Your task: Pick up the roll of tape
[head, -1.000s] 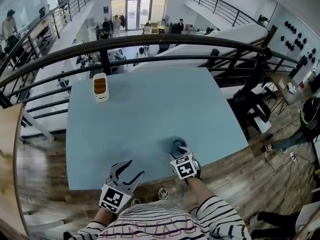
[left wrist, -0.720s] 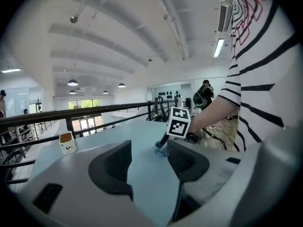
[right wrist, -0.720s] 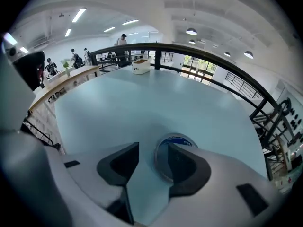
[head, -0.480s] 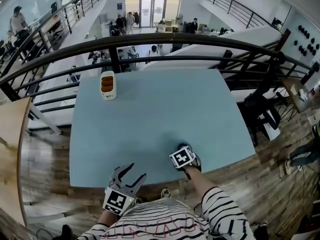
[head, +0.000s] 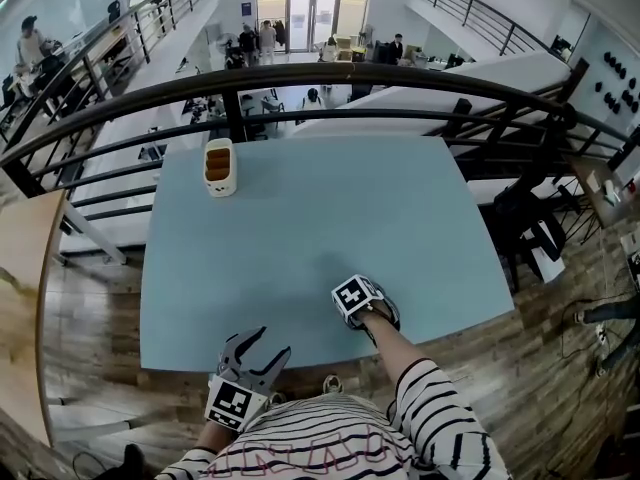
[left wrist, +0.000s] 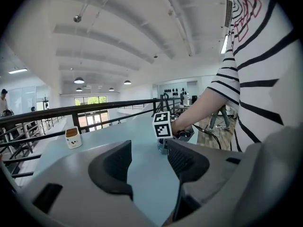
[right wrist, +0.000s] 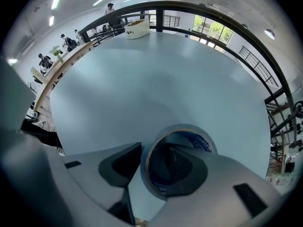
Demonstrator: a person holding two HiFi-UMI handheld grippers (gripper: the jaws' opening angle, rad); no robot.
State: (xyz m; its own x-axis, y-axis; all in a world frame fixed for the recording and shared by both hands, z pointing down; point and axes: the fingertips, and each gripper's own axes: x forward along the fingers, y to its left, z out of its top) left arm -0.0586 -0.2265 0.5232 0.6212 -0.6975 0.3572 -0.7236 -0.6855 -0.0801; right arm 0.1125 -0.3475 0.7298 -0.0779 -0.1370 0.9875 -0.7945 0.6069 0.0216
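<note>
Roll of tape (right wrist: 199,140): lies flat on the pale blue bench (head: 300,218) near its front edge. In the head view it is hidden under the right gripper; in the right gripper view its ring fills the lower centre.
Right gripper (right wrist: 154,167): points down onto the roll with its jaws closing. One jaw is inside the core and the other is just outside the ring's wall, on the left. No firm pinch shows yet.
Left gripper (left wrist: 149,162): jaws apart with nothing between them. It sits at the lower left of the head view, by the bench's front edge and apart from the roll.
Step in hand: probably clamping the ring's wall before the lift.
Doing it well: seat the wall deep on the pads rather than at the tips, then let the jaws finish closing before raising the roll. Lift straight up.
Risk: if one jaw touches first, the roll may slide on the smooth bench. A shallow one-wall grip could let it swing or slip.
White container (head: 219,167): upper left of the bench, well apart from the roll.
</note>
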